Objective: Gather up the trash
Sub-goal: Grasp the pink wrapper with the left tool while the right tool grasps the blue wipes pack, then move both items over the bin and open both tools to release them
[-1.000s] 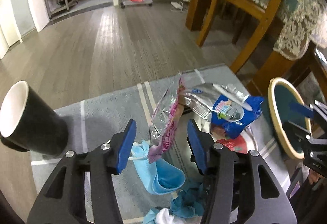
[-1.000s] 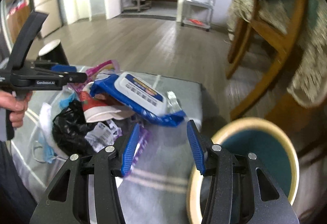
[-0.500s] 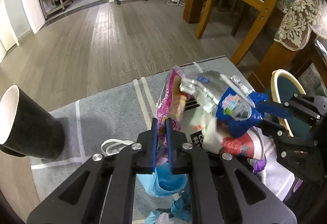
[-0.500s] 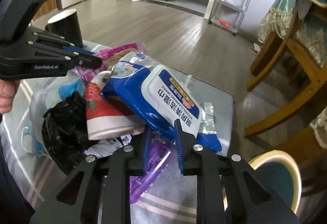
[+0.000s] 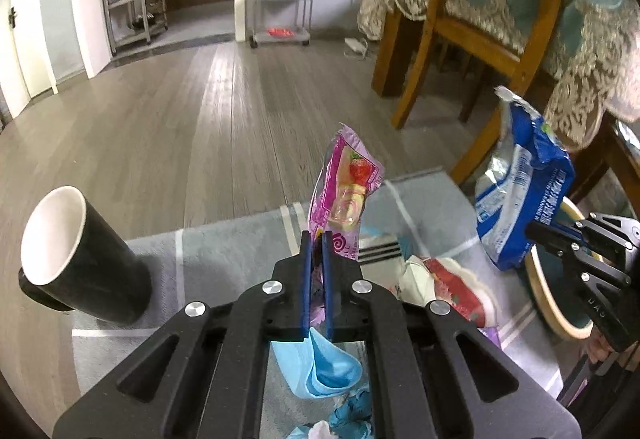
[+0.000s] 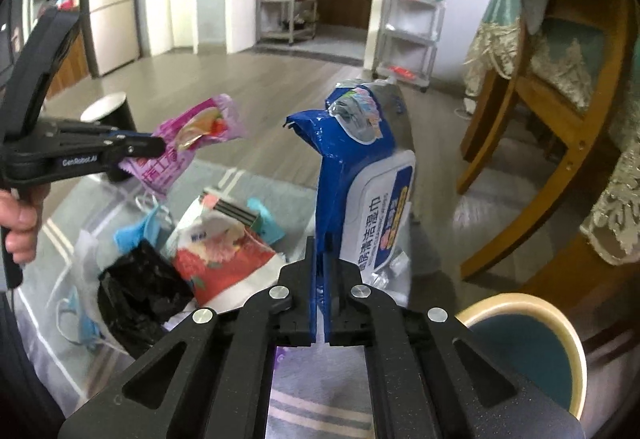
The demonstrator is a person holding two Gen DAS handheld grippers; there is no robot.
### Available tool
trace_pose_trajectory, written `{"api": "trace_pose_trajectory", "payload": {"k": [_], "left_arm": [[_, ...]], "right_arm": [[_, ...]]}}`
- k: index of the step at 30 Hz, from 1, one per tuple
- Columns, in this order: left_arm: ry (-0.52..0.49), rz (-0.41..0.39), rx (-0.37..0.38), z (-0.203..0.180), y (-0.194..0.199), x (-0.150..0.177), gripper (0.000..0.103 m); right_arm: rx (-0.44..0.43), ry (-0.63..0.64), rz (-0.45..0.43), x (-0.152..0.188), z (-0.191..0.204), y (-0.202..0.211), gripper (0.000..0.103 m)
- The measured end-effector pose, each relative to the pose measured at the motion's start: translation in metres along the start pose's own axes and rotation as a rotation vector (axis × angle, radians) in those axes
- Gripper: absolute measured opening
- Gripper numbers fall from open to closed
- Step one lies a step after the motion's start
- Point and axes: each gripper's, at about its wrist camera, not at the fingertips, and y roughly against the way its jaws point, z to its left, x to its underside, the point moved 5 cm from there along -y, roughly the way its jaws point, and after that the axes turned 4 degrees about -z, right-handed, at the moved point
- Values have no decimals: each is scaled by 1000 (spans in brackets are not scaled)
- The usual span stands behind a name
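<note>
My left gripper [image 5: 316,239] is shut on a pink snack wrapper [image 5: 346,191] with a strawberry picture, held upright above the grey mat [image 5: 224,251]. The same wrapper [image 6: 188,147] and the left gripper [image 6: 158,147] appear at the left of the right wrist view. My right gripper [image 6: 322,251] is shut on the lower edge of a blue wet-wipes pack [image 6: 360,175], lifted off the pile; this pack [image 5: 520,191] hangs at the right of the left wrist view. Below lie a red-and-white paper cup [image 6: 224,259], a black bag [image 6: 140,291] and a blue face mask [image 5: 324,367].
A black paper cup [image 5: 76,251] with a white inside stands on the mat's left edge. A round bin [image 6: 528,351] with a cream rim and teal inside sits at the right. Wooden chair legs [image 5: 424,51] and a table with a lace cloth stand beyond. A person's hand [image 6: 20,223] holds the left gripper.
Both grippers went from open to shut, the left on the pink wrapper, the right on the blue wipes pack. Both items have since been lifted off the pile.
</note>
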Motion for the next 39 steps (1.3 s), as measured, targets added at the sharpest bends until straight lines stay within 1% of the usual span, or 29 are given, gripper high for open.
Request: {"api": "trace_pose_trajectory", "payload": {"k": [2,7,13,18,24,31,36,39], "left_arm": [[14,-24,5,-1,7,-2,4],[35,-51,7,4,19,-4,4],[69,-88,26,5,38,-3,4],[48,-118,53,-10,57,7,4],[32,-104,71,-26,74,31,4],[10,-125,82,-39,95,44,4],[24,-142,101,-49,106,43,4],[8,-156,122,-64,112,38,4]], "right_arm": [[4,-15,-12,-1,-5,5,3],[13,-60,-45,0,-10,29,3],[28,-109,-72,8,-13,58,3],[49,-152,-97,17,-12,84,3],[71,-185,-115,30,-14,108,3],[97,-223,-133,46,-22,131,3],[109,-241,-144,50,-29,141,3],[114,-256,-145,54,-34,146,3]]}}
